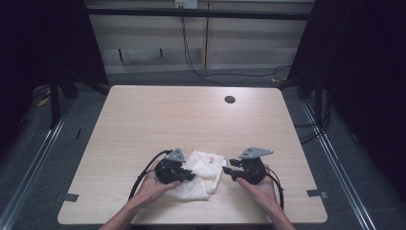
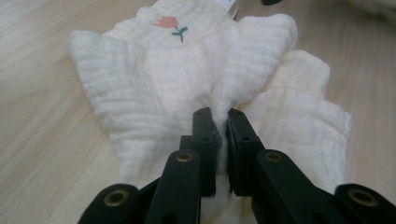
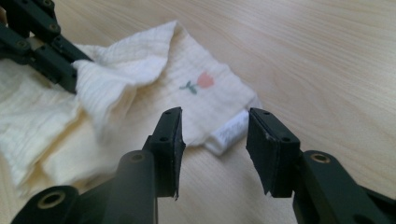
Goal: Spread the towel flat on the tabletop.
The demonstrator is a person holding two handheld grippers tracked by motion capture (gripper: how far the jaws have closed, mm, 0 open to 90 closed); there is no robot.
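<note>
One crumpled cream muslin cloth [image 2: 187, 79] with pink flower, left gripper [image 2: 221, 122] pinching a fold, right gripper [image 3: 214, 129] released beside its label

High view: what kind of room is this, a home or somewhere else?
Probably a lab or recording booth, not a home: a bare wooden table stands between dark curtains, cables run across the floor behind it, and metal floor rails flank it.

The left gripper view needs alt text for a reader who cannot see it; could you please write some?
The left gripper pinches a raised fold of a crumpled cream muslin cloth between its two black jaws. The cloth lies on a light wooden table and bears a small embroidered pink flower near its far edge.
</note>
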